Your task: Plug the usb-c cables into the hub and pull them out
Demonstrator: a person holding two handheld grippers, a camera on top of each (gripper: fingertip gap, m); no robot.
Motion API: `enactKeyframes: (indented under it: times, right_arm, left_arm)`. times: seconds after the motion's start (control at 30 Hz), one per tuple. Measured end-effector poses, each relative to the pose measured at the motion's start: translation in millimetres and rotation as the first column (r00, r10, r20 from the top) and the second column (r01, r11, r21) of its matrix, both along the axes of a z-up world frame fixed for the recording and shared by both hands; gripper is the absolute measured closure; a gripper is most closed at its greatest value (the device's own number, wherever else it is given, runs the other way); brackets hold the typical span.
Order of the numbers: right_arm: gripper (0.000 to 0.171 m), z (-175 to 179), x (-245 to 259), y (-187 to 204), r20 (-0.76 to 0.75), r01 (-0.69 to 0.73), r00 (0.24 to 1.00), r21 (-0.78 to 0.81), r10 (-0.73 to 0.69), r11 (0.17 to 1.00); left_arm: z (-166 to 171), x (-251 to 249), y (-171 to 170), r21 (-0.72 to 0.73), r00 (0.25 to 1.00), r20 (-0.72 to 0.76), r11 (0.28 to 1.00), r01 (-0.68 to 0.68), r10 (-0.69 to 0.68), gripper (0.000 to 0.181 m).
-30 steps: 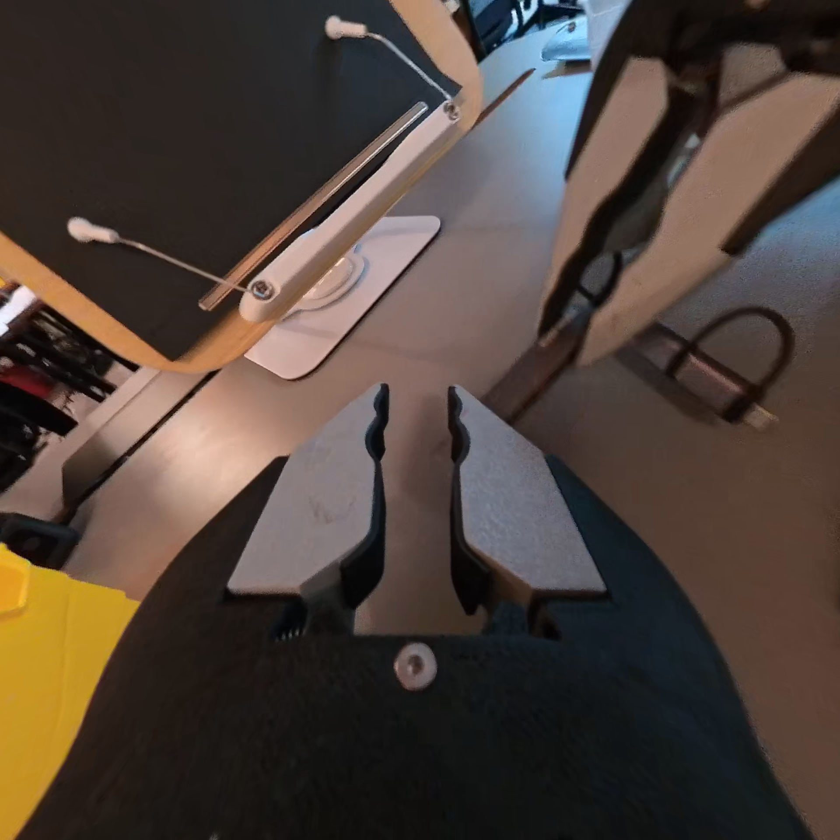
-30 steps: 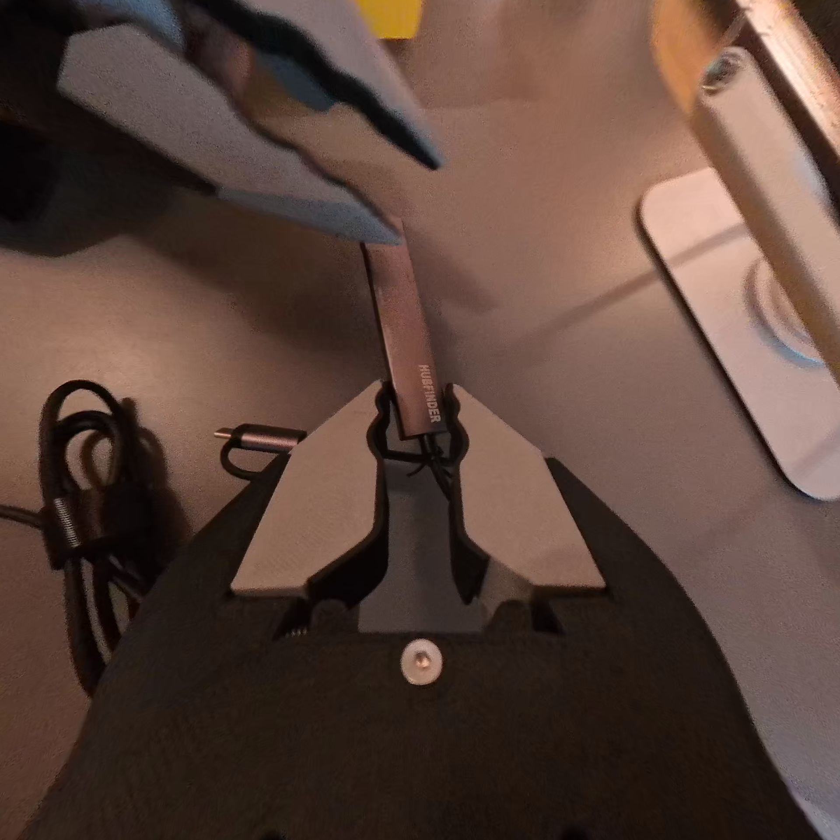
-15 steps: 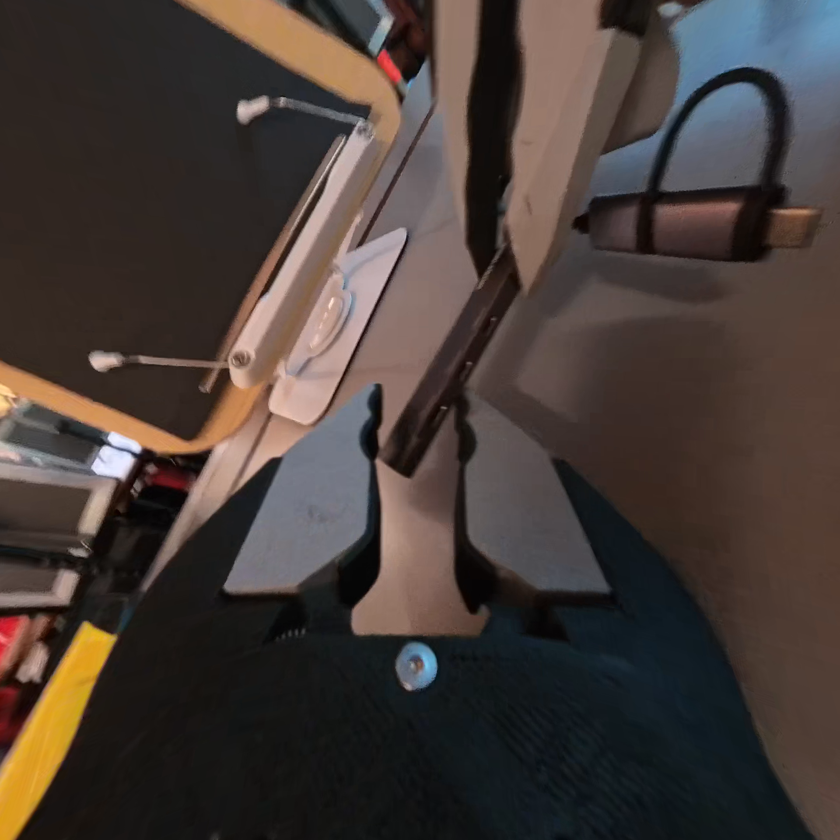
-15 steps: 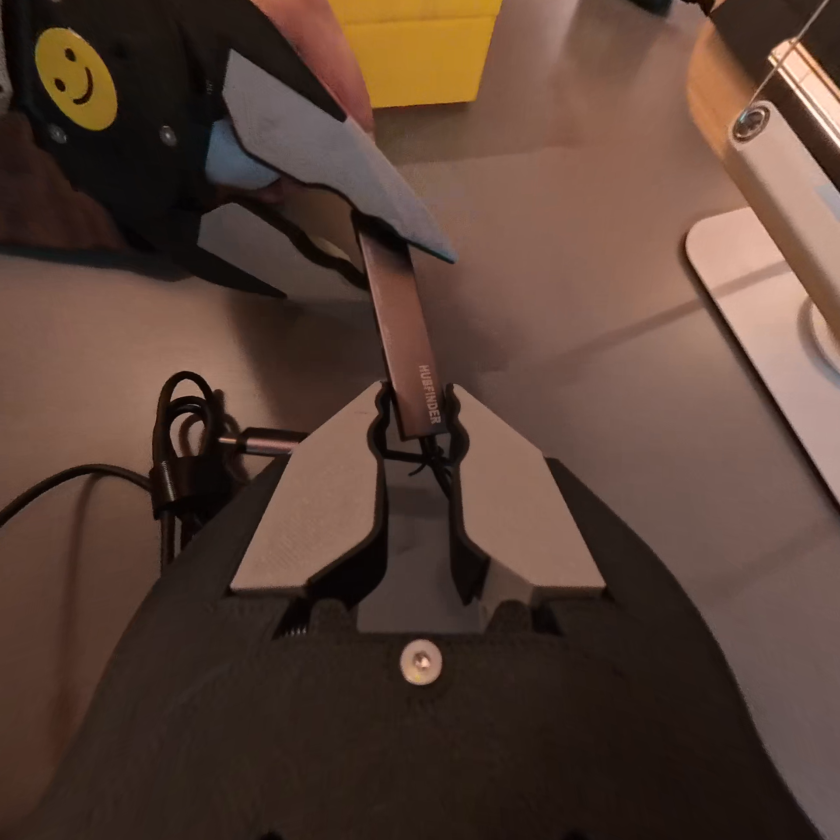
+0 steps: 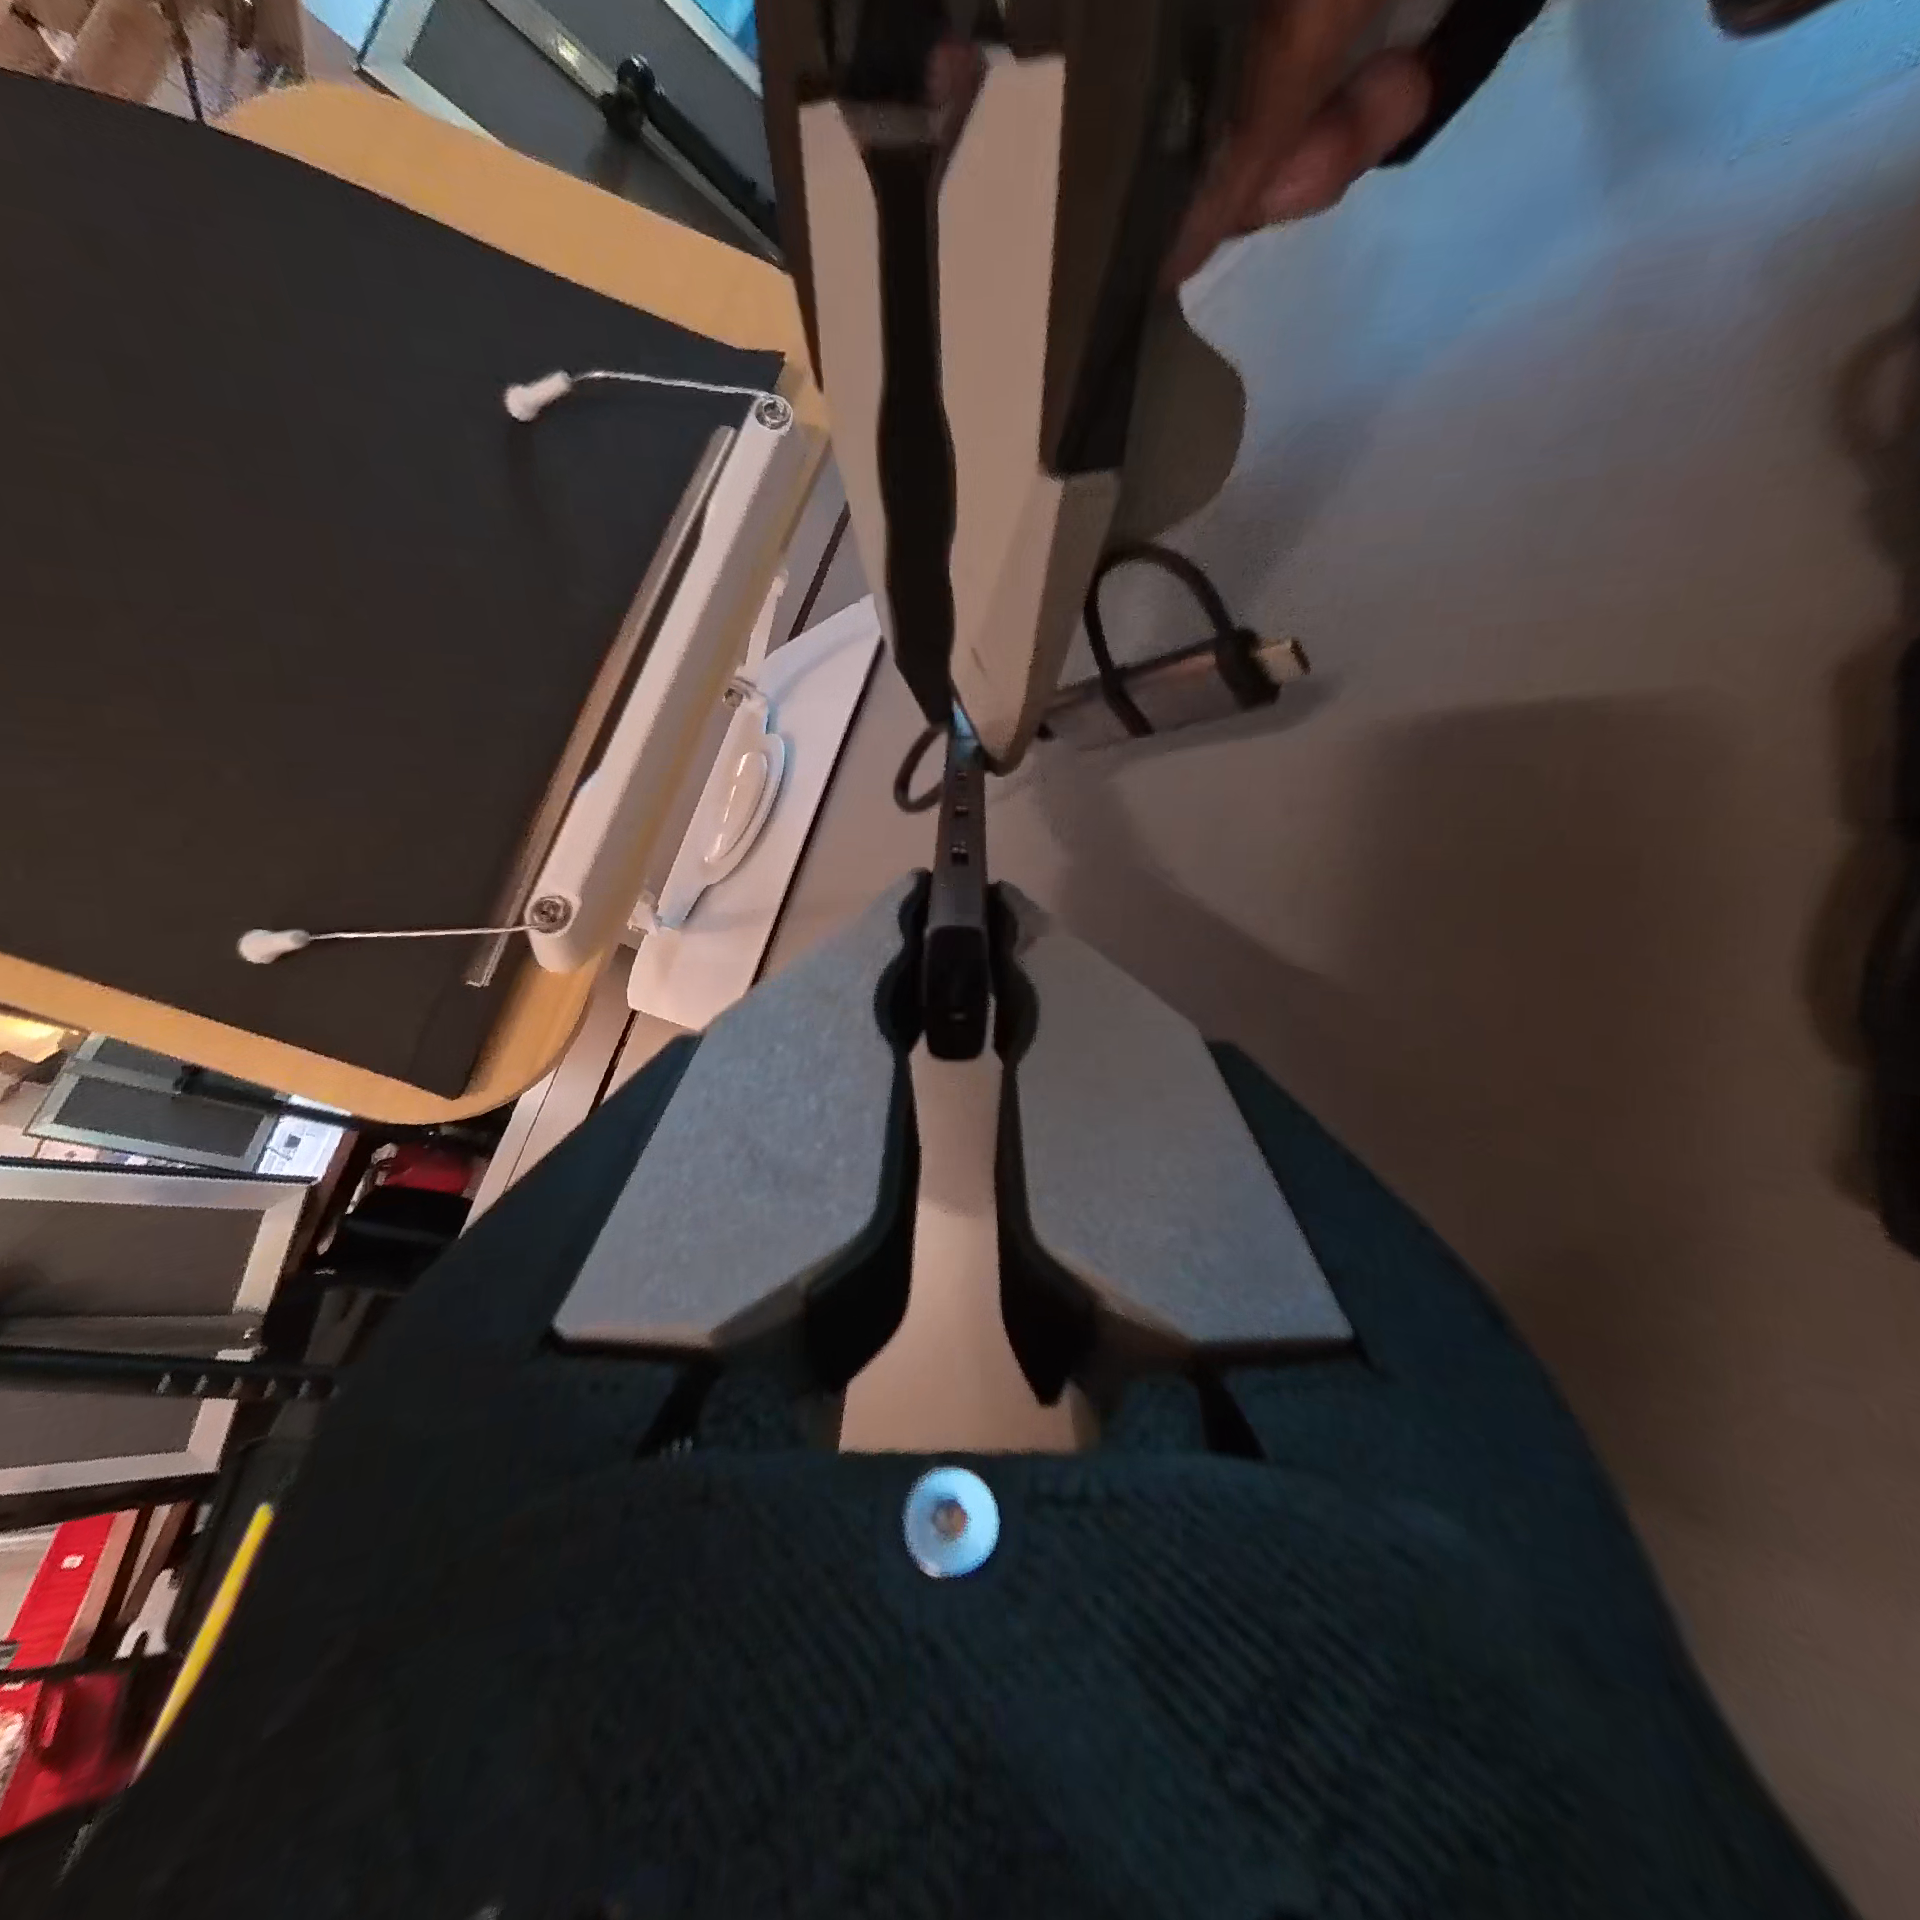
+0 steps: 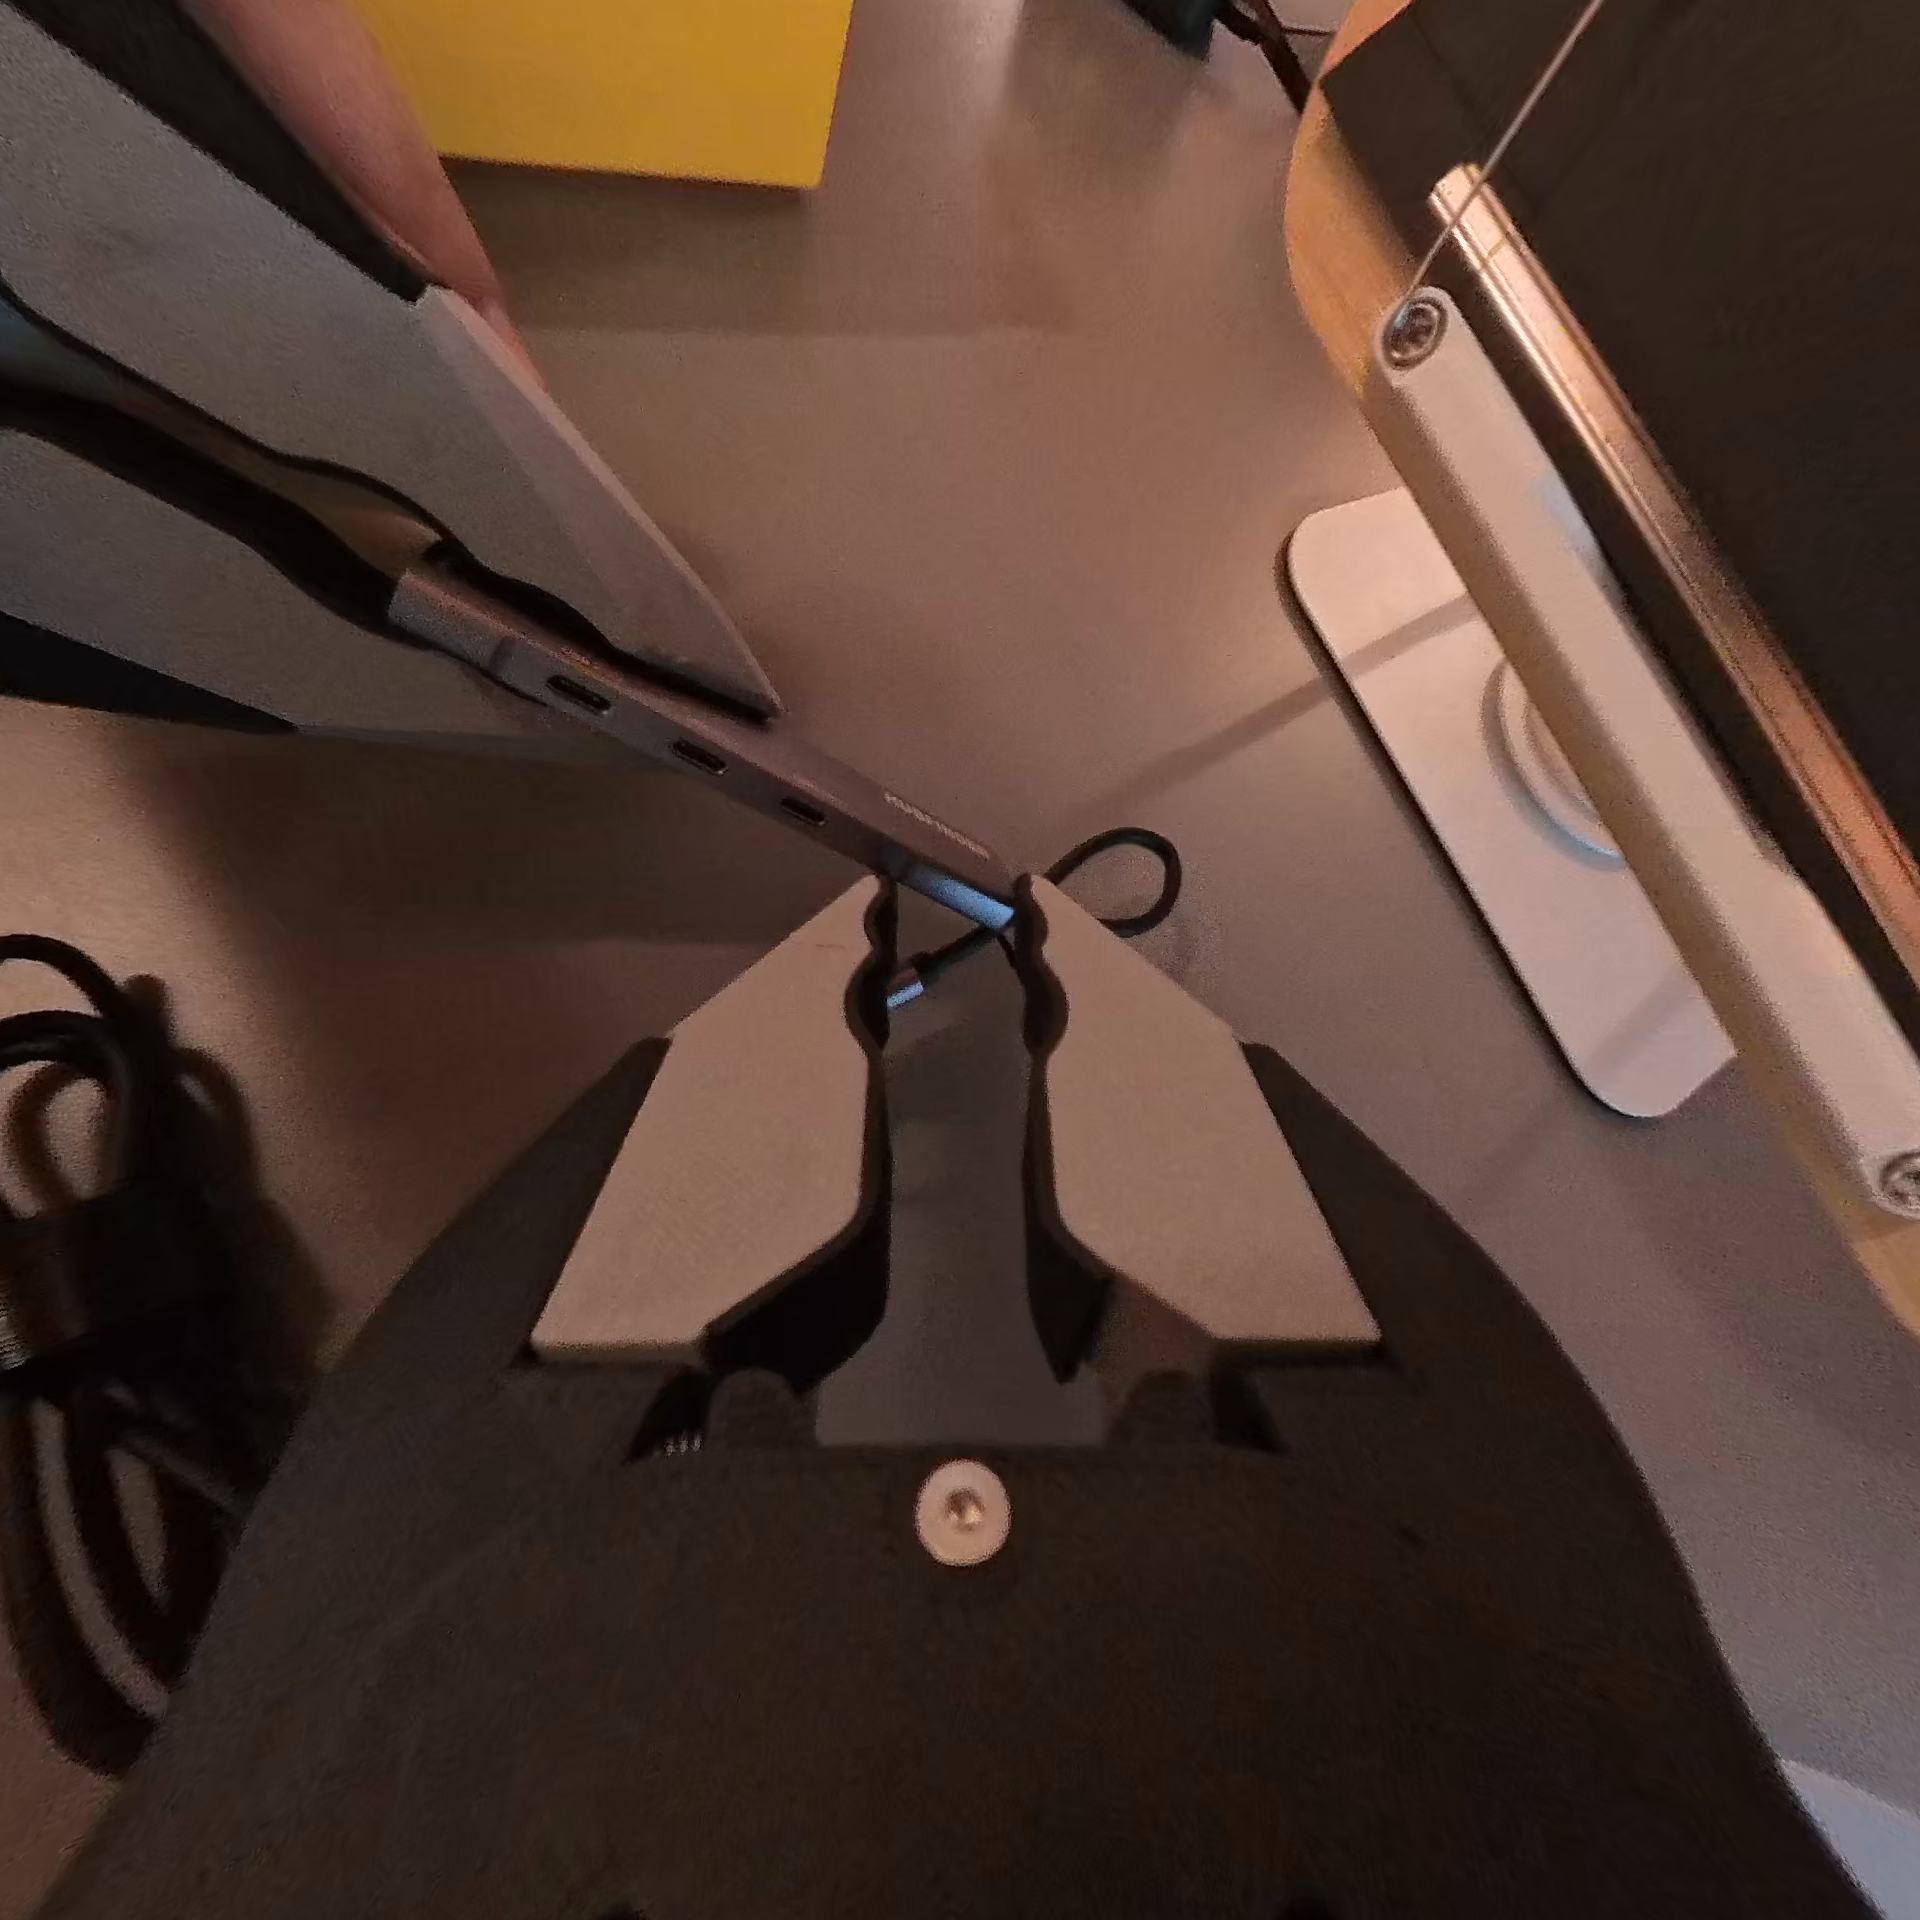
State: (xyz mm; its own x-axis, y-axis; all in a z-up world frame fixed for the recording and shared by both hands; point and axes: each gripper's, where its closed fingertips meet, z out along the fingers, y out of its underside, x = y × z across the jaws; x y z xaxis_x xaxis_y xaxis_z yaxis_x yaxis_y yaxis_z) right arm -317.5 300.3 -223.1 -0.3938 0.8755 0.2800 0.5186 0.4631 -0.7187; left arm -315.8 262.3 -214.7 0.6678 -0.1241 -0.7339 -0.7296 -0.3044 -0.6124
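Hub [image 5: 958, 894], edge-on above the desk [image 5: 1455, 935], is pinched by the left gripper [image 5: 958, 940] at its near end. From the right wrist, the far end is seen between the right gripper [image 6: 951, 920] fingertips, spread slightly, contact unclear; a coiled cable [image 6: 73, 1195] lies left.

The hub's [image 6: 665, 727] far end is hidden between the left tool's fingers [image 6: 582, 540]. The cable bundle [image 6: 73, 1226] (dark, coiled) is cut by the left edge; in the left wrist view it [image 5: 1881, 883] blurs beyond telling.
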Motion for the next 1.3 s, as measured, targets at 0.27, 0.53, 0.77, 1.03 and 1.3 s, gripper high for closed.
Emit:
enactKeyframes:
  times: [0.27, 0.53, 0.77, 1.03, 1.3]
  right_arm:
    - [0.159, 13.9, -3.9, 16.0, -0.082, 0.084, 0.993, 0.026, -0.081, 0.996]
    - [0.154, 36.7, -5.5, 16.7, -0.137, 0.100, 0.982, -0.221, -0.133, 0.970]
    - [0.153, 40.5, -8.5, 23.7, -0.164, 0.143, 0.969, -0.229, -0.183, 0.963]
    - [0.156, 47.8, -8.1, 48.2, -0.209, 0.263, 0.927, -0.223, -0.310, 0.939]
    - [0.141, 76.8, -3.0, 23.9, -0.297, 0.069, 0.934, -0.392, -0.197, 0.917]
  left_arm:
    - [6.5, -9.3, -0.9, 0.041, 0.999, 0.037, 0.999, -0.021, 0.020, 0.174]
    - [20.3, -20.0, -2.1, 0.120, 0.997, 0.040, 0.991, -0.066, 0.061, 0.175]
    - [23.2, -21.0, -1.7, 0.138, 0.997, 0.034, 0.988, -0.075, 0.071, 0.175]
    - [25.8, -21.0, -1.9, 0.152, 0.997, 0.026, 0.985, -0.077, 0.074, 0.175]
    - [27.1, -13.9, -1.7, 0.160, 0.999, 0.017, 0.986, -0.038, 0.036, 0.175]
